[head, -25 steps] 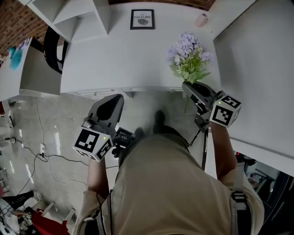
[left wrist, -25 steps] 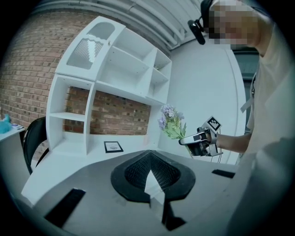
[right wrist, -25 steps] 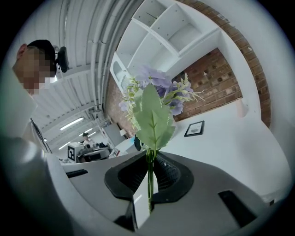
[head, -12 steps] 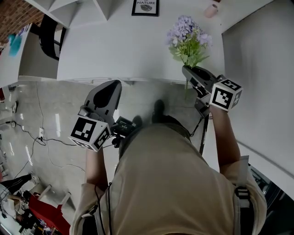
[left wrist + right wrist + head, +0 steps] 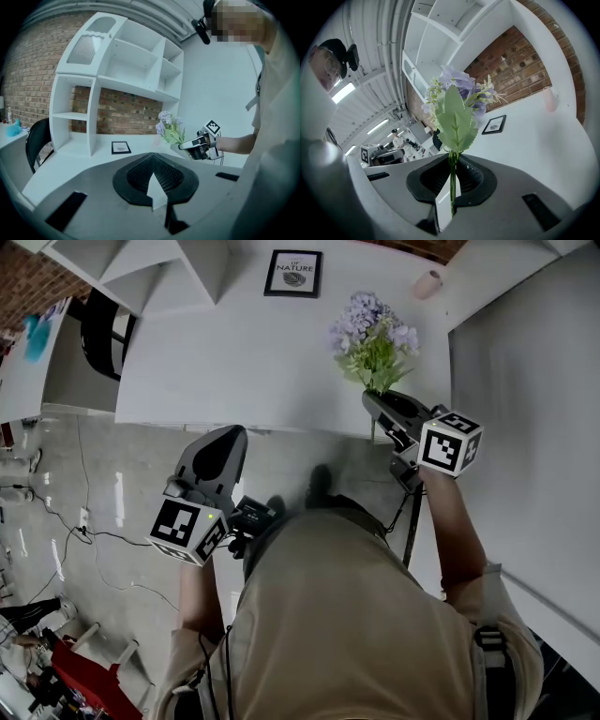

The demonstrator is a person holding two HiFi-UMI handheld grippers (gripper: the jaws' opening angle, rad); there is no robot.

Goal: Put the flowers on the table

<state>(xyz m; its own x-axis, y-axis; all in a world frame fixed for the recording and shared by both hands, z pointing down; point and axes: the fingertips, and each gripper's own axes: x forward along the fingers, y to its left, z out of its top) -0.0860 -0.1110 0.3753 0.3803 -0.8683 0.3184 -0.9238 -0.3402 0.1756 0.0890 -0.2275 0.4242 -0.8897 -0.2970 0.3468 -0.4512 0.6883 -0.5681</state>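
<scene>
A bunch of purple flowers [image 5: 372, 334] with green leaves stands upright over the front right part of the white table [image 5: 234, 362]. My right gripper [image 5: 375, 405] is shut on the thin green stems [image 5: 451, 187], just past the table's front edge. The blooms [image 5: 457, 103] rise above the jaws in the right gripper view. In the left gripper view the flowers [image 5: 168, 129] and the right gripper [image 5: 194, 147] show at the right. My left gripper [image 5: 233, 432] hangs in front of the table edge, shut and holding nothing [image 5: 157, 197].
A framed picture [image 5: 293, 273] and a pink cup [image 5: 427, 283] stand at the back of the table. A white shelf unit [image 5: 150, 268] sits on its back left, with a black chair [image 5: 103, 329] beside it. A white wall panel [image 5: 525, 381] closes the right side.
The right gripper has carried the flowers farther over the table and a little to the left. The left gripper has edged toward the table edge.
</scene>
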